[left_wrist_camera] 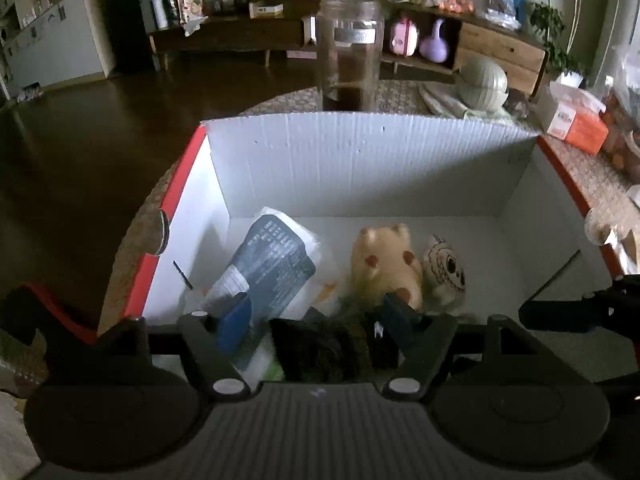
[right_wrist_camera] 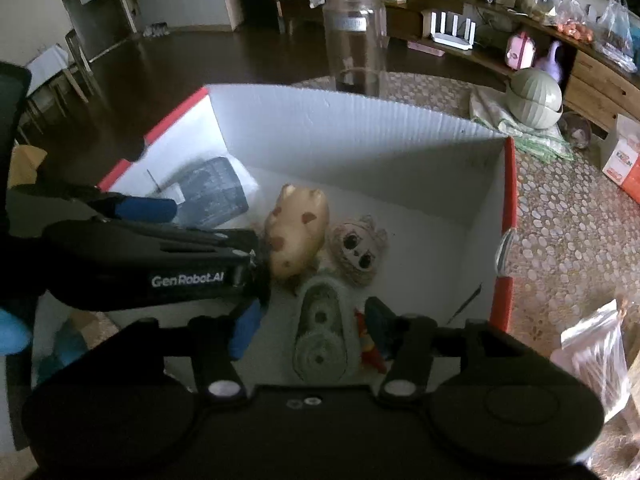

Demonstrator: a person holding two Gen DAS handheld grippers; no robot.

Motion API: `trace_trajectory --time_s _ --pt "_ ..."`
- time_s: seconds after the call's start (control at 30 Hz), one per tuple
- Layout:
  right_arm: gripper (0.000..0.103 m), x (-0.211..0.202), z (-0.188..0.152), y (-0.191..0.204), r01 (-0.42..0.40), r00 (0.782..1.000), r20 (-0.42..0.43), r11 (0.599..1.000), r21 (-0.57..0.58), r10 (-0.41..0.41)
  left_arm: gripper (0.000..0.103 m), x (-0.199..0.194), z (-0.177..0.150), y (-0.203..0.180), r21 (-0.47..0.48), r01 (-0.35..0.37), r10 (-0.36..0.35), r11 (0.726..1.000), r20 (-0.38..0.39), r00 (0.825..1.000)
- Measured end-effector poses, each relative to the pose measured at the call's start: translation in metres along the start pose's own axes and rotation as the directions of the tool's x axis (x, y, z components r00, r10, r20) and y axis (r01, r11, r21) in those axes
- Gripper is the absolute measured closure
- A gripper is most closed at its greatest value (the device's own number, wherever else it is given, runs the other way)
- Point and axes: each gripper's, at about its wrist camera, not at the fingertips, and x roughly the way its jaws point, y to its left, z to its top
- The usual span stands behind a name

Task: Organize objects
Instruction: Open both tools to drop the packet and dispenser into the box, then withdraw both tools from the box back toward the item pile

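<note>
We hold both tools inside the box. The left tool is spread around a dark clump, the right tool spread around a soft green pouch; it looks light and squashy, best pinched mid-body.

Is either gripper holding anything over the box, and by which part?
Nothing is clearly gripped. The left gripper straddles a dark mossy clump, the right gripper a green knitted piece; the pads stand clear of both.

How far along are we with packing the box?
Done: a pig toy, a doll head and a packet lie in the box. In hand: the left claw straddles a dark plant-like item; the right claw straddles a green pouch. Left: a jar and bowls remain outside.
</note>
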Motion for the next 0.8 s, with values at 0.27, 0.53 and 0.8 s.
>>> trace_trajectory --time_s 0.27,0.53,0.8 --pt "0.041 -0.030 -0.005 -0.002 0.003 0.999 0.046 1.000 0.011 -0.004 0.030 -0.028 -0.001 -0.002 -0.001 0.018 -0.018 1.000 0.041 0.999" --pt "0.040 -0.071 -0.017 -0.004 0.010 0.996 0.091 1.000 0.000 -0.010 0.030 -0.065 -0.005 -0.014 0.003 0.042 -0.043 0.999 0.091 0.995" --pt "0.038 -0.111 -0.036 -0.014 0.012 0.990 0.138 1.000 0.009 -0.013 0.030 -0.101 -0.018 -0.033 0.023 0.083 -0.085 0.996 0.129 0.988"
